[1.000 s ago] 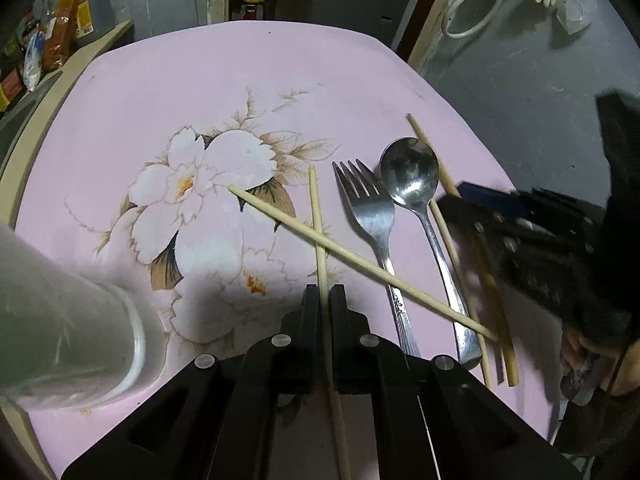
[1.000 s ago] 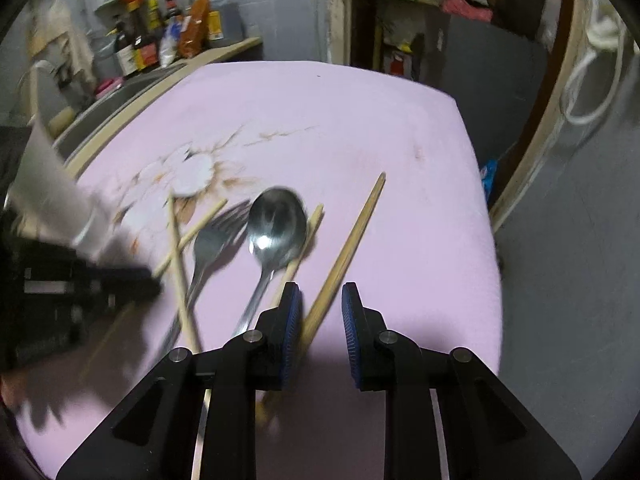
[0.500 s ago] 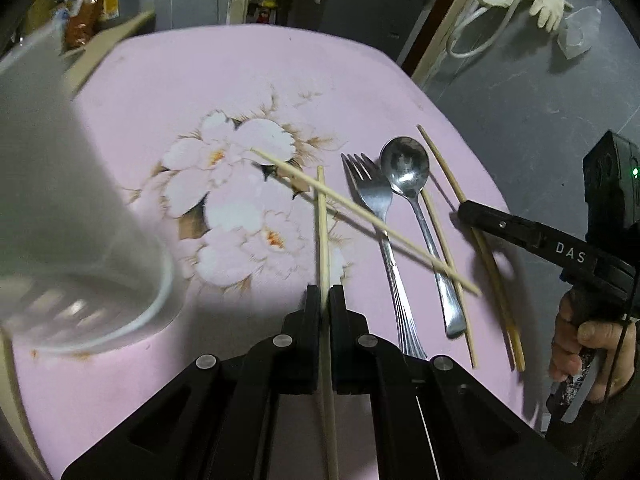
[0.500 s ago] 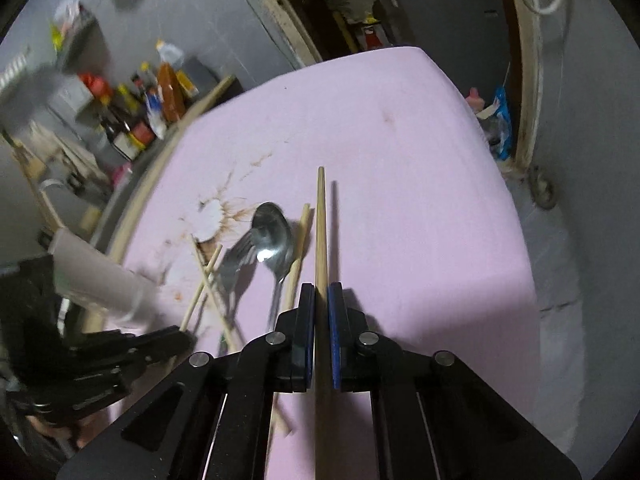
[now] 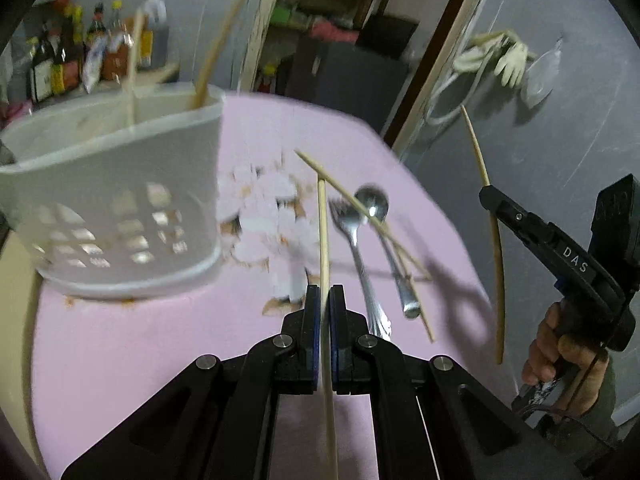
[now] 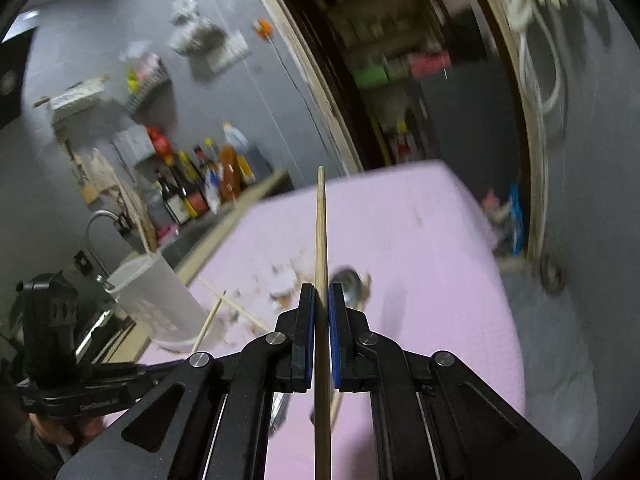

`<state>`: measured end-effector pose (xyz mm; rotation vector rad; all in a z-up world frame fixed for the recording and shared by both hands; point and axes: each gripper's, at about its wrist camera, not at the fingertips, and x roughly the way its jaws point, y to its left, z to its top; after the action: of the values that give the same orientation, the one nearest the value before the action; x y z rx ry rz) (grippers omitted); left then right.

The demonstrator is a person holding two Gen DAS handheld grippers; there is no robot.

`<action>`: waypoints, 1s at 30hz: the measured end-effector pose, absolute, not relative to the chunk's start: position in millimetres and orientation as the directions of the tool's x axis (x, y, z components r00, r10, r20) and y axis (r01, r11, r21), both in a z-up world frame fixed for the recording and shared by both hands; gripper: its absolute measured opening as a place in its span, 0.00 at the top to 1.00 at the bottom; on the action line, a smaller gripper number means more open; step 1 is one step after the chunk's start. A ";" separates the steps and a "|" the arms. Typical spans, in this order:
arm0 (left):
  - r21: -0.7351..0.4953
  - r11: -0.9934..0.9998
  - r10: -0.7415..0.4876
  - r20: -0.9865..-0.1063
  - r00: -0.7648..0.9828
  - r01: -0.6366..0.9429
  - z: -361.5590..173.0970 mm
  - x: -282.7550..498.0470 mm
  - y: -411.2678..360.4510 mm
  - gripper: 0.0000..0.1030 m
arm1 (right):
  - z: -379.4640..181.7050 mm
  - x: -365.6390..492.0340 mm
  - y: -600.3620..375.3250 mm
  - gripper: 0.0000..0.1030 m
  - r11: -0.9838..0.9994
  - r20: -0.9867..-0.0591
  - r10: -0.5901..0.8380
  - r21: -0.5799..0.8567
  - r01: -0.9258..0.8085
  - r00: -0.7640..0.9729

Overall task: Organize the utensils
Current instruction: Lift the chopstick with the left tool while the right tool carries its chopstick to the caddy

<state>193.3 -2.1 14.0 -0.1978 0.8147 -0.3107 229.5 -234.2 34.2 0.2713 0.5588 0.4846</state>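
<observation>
My left gripper (image 5: pixel 325 294) is shut on a pale chopstick (image 5: pixel 322 232) that points forward above the pink flowered tablecloth (image 5: pixel 160 340). Close on its left stands a white perforated utensil holder (image 5: pixel 120 200) with chopsticks standing in it. A fork (image 5: pixel 356 248), a spoon (image 5: pixel 374 204) and loose chopsticks (image 5: pixel 360 210) lie on the cloth ahead. My right gripper (image 6: pixel 319 292) is shut on another chopstick (image 6: pixel 320 232), raised off the table. In the left wrist view that right gripper (image 5: pixel 487 195) shows at the right with its chopstick (image 5: pixel 497 256) hanging through it.
Sauce bottles (image 6: pixel 200 196) and a sink tap (image 6: pixel 100 220) stand on a counter beyond the table's left edge. A dark doorway with shelves (image 6: pixel 400 80) lies behind the table. The table's right edge (image 6: pixel 508 300) drops to a grey floor. A hand (image 5: pixel 560 344) grips the right tool.
The right jaws closed on a chopstick and lifted it off the table. The left gripper rose with its chopstick and moved up beside the holder. Both views tilted upward.
</observation>
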 end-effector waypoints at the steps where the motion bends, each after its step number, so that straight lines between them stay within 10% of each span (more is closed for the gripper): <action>1: -0.282 0.938 -0.340 -0.655 0.674 0.199 19.4 189.5 -1.4 0.98 | 40.0 223.4 -231.2 0.96 0.856 -0.402 0.503 0.357 -0.375 0.765; 19: -0.254 0.952 -0.216 -0.158 0.964 0.171 136.3 177.3 73.9 0.98 | 114.2 200.4 -155.1 0.96 0.793 0.084 0.567 0.213 -0.571 0.819; 30: -0.291 0.956 -0.051 -0.086 0.995 0.024 149.2 197.7 161.4 0.98 | 139.2 219.6 -91.0 0.96 0.718 0.247 0.626 0.187 -0.670 0.740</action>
<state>197.7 161.4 149.2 -0.2939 0.0933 -0.0380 219.6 -91.0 139.2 0.2726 -0.1709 0.7209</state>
